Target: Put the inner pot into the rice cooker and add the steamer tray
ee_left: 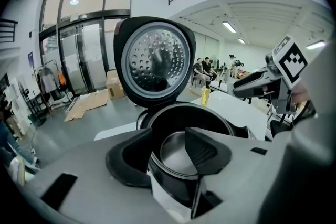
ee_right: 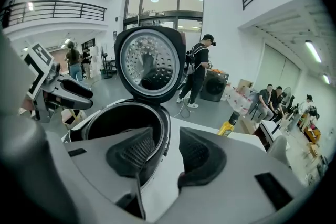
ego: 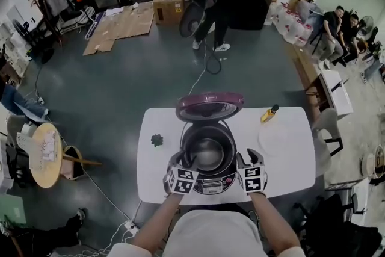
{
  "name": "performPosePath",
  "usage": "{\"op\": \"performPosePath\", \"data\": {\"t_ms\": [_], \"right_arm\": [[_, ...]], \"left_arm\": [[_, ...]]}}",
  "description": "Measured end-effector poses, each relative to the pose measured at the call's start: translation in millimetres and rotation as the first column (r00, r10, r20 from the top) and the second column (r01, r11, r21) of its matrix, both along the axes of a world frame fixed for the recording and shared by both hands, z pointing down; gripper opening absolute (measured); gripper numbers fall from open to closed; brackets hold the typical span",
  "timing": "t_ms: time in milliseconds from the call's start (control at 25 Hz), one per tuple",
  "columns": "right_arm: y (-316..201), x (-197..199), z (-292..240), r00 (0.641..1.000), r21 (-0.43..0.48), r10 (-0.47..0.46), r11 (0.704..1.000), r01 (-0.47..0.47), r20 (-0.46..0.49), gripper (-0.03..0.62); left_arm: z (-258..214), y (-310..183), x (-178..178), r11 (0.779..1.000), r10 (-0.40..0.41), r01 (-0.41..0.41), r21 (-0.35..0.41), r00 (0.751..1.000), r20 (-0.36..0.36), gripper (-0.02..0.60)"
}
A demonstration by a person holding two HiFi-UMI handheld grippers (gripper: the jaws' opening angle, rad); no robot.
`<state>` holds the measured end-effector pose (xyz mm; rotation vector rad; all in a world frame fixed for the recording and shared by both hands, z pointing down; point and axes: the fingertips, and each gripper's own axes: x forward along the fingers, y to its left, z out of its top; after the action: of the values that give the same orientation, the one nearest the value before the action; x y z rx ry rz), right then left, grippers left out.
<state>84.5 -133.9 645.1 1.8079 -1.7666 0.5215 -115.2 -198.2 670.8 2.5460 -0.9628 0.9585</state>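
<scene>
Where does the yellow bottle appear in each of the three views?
Head view: yellow bottle right of centre, just right of the open lid.
Left gripper view: bottle small, right of the lid, near mid-height.
Right gripper view: bottle right of centre, below and right of the lid.
Shared landmark: the rice cooker's open lid.

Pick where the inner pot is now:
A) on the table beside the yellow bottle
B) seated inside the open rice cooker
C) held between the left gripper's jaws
B: the left gripper view shows the silver inner pot sitting down inside the rice cooker, below its raised lid.
</scene>
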Motion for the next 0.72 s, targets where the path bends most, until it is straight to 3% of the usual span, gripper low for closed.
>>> {"op": "performPosePath", "data": {"t_ms": [400,720], "right_arm": [[27,9,-34,0.997,0.082,0.072,0.994,-0.073,0.004,0.175],[53,36,-32,0.990,0.098,0.144,0.985,-0.144,0.007,0.175]], "left_arm": [[-25,16,25,0.994,0.105,-0.105,0.017,0.993,-0.051,0.227],[-30,29,61,0.985,0.171,-0.170,0.027,0.983,-0.068,0.229]]}}
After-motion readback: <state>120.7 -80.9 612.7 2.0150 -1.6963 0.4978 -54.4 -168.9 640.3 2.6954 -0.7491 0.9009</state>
